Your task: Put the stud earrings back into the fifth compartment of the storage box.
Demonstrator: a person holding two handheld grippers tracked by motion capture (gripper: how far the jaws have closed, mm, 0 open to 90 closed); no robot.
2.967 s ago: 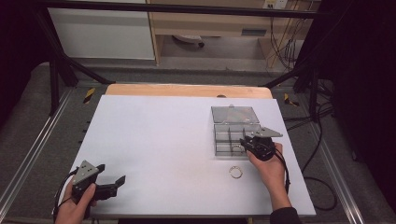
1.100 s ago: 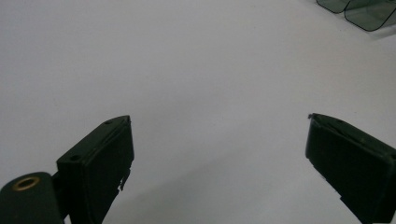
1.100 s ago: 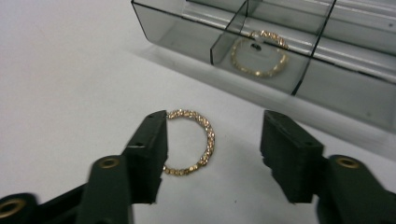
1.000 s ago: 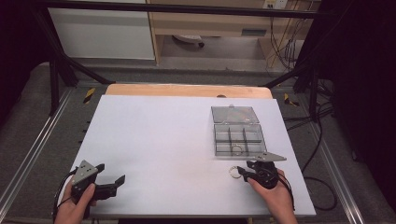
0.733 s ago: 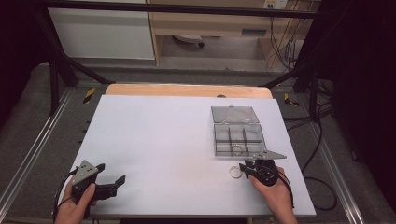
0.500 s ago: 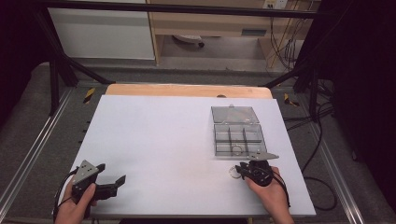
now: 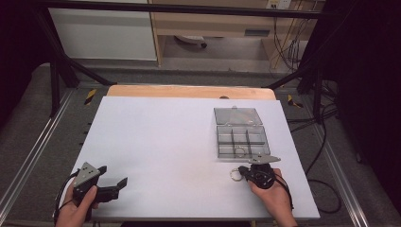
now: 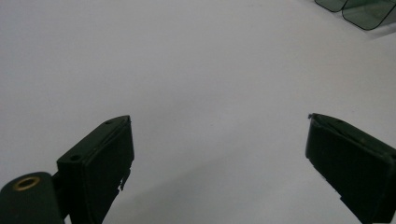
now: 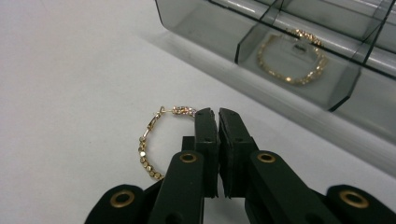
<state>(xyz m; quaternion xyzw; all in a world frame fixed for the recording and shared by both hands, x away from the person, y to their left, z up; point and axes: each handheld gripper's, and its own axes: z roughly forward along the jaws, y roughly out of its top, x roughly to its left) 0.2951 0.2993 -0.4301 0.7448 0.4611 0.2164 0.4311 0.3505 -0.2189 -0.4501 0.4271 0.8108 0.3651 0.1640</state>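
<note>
A white table (image 7: 156,142) takes up most of the scene, with a strip of wood showing along its far edge. On its right half sits a smoky clear box (image 7: 242,141), its lid (image 7: 238,116) folded open toward the far side and its tray split into small compartments. In the near compartment of that tray lies 1 gold hoop (image 7: 240,152), flat on the bottom; the right gripper view shows it behind the tinted wall (image 9: 289,60).

Near the left corner a hand holds the left gripper (image 7: 113,188) low over bare table, well apart from the box. Its 2 jaws stand wide apart with nothing between them, and the left gripper view looks past them (image 8: 219,154) across white surface to a corner of the box at the far right.

At the near right, just in front of the box, the other hand holds the right gripper (image 7: 242,171). Its jaws have just been closing and now stand together (image 9: 218,122), pads (image 9: 205,135) almost meeting, clamped on the far right part of a second gold hoop, the earring (image 9: 154,140). The earring lies on the table just left of the jaw tips, near the box's front wall but not touching it. Its beaded arc curves out to the left of the jaws, and in the high view it is a small ring (image 7: 233,174) beside the gripper.
</note>
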